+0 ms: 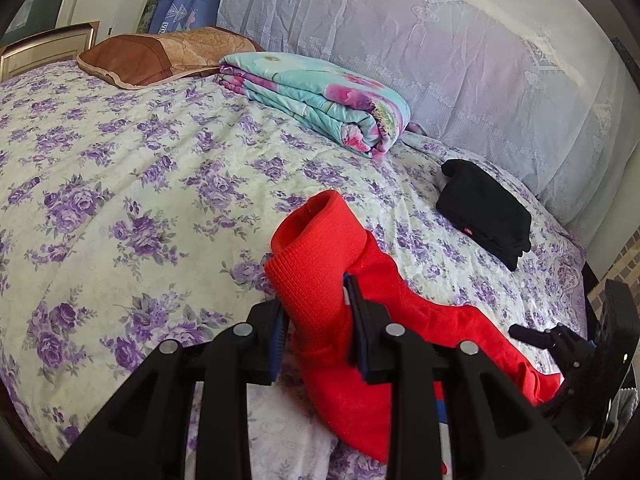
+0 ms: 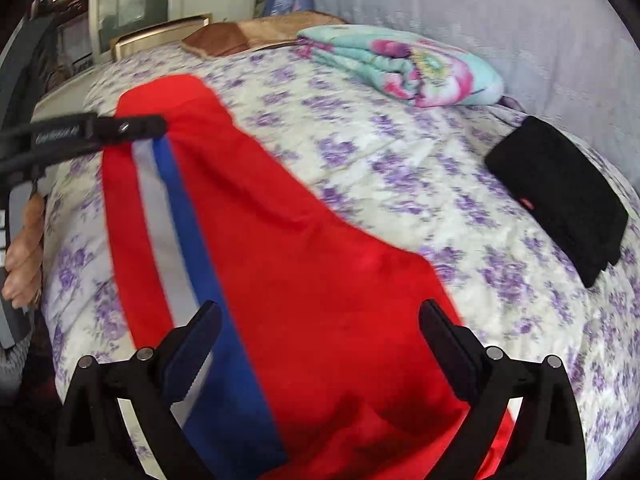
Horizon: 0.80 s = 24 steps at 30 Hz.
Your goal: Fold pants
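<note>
Bed (image 1: 120, 184) with purple-flowered cover fills both views; folded floral quilt (image 1: 320, 96) and brown pillow (image 1: 160, 56) at the far side, a folded black garment (image 1: 484, 212) far right.

Red pants (image 2: 304, 264) lie across the near half, long axis running from near right to far left, grey and blue side stripe (image 2: 176, 216) along the left edge.

Left gripper (image 1: 316, 312): jaws nearly together, pinching the ribbed red cuff, lifted off the cover.

Right gripper (image 2: 320, 344): jaws spread wide, nothing between the pads, hovering above the broad waist end.

Judgement: right hand is nearer the waist; cuff end must travel along that axis toward it.
</note>
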Motion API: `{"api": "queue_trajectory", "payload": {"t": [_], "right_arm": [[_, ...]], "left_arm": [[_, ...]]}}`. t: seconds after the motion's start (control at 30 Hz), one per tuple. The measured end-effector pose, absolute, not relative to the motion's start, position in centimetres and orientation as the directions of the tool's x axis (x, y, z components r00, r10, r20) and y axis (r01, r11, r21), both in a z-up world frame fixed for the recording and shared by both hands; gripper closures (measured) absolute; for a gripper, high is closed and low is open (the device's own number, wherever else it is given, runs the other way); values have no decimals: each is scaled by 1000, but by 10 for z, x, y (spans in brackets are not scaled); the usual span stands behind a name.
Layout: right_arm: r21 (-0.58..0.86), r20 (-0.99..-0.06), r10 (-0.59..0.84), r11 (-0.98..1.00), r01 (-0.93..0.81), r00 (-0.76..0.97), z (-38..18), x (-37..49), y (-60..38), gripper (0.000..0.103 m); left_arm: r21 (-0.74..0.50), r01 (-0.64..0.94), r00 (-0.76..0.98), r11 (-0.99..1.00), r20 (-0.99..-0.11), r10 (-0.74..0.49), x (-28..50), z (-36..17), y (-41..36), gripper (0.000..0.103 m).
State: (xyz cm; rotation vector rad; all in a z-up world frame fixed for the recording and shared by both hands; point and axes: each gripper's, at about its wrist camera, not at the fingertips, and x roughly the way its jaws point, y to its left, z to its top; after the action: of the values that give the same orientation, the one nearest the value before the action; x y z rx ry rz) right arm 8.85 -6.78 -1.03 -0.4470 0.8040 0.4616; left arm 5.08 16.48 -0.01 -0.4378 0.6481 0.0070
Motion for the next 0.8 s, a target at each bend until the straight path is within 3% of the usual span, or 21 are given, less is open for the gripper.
{"api": "queue_trajectory", "payload": {"t": [0.13,0.2,0.33,0.53,0.8], "right_arm": [[-250,-775,92,864,-437,626,-20,126,-91,4],[-253,-833,42,858,-447,552,-40,144,-93,4],[-149,-857,108,883,-445,503,-43,150,-103,4],[-62,-768,263,877,-476,584,0,103,-121,4],[7,-725,317,891,-453,612,7,46,-181,4]], "left_arm": [[-389,-149,798,909,-590,-121,52,-2,166,76],[-390,-151,796,908,-593,-122,52,-3,166,76],[-382,-158,792,911,-599,-114,54,-5,166,76],[-384,-154,791,910,-600,-120,54,-5,167,76],[-331,-131,811,935,-578,-91,49,5,153,77]]}}
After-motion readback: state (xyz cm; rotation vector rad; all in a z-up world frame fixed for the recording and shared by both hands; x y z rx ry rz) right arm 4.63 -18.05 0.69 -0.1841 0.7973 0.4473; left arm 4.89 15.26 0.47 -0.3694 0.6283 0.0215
